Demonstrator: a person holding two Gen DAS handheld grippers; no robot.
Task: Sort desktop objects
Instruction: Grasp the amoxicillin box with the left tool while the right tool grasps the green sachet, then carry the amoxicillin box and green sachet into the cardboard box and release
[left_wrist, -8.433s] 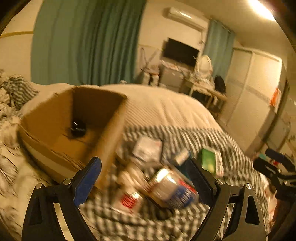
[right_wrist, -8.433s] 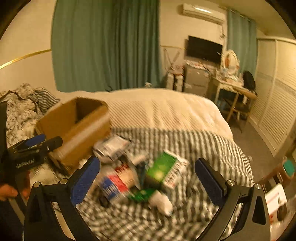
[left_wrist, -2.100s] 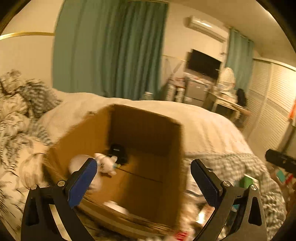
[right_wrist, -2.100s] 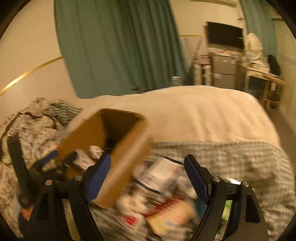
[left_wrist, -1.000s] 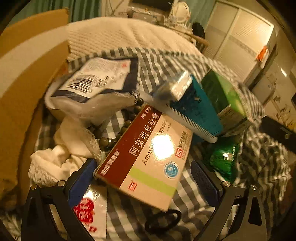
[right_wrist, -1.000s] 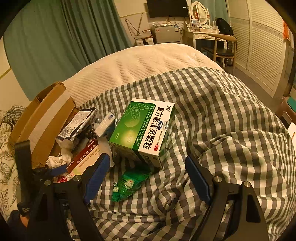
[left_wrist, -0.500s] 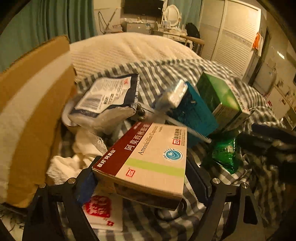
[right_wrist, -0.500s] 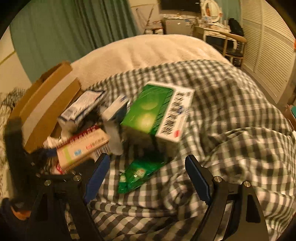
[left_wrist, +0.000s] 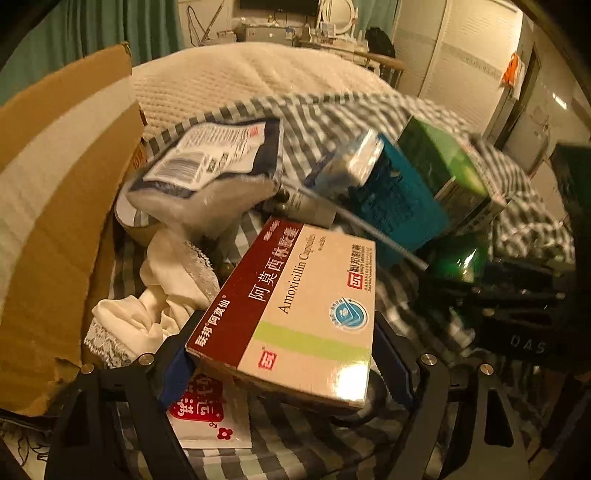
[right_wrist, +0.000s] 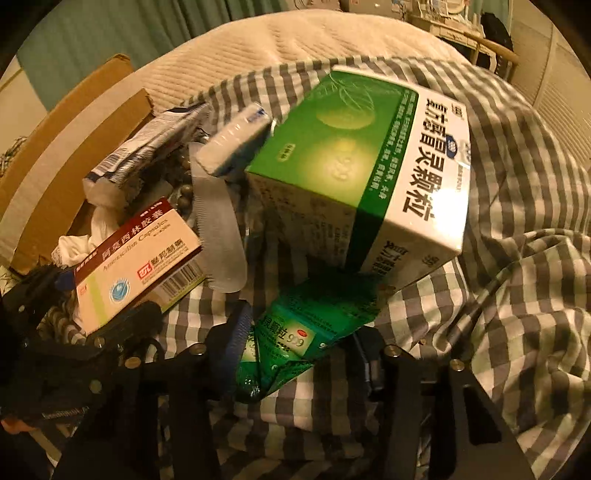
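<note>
A maroon and cream Amoxicillin box is raised at a tilt off the checked blanket, and my left gripper is shut on its near end. The right wrist view shows the same box at the left. My right gripper is low over a crumpled green sachet. Its jaws are closing with the sachet between them. The left pad is at the sachet's edge, and a gap shows by the right one. A big green and white box lies just beyond the sachet.
An open cardboard box stands at the left. The pile holds a barcoded white pouch, a teal box, white lace cloth, a clear comb and a red-printed packet. Checked blanket spreads right.
My left gripper has closed on the Amoxicillin box and lifted it a little. My right gripper has come down onto the green sachet and its jaws have narrowed.
</note>
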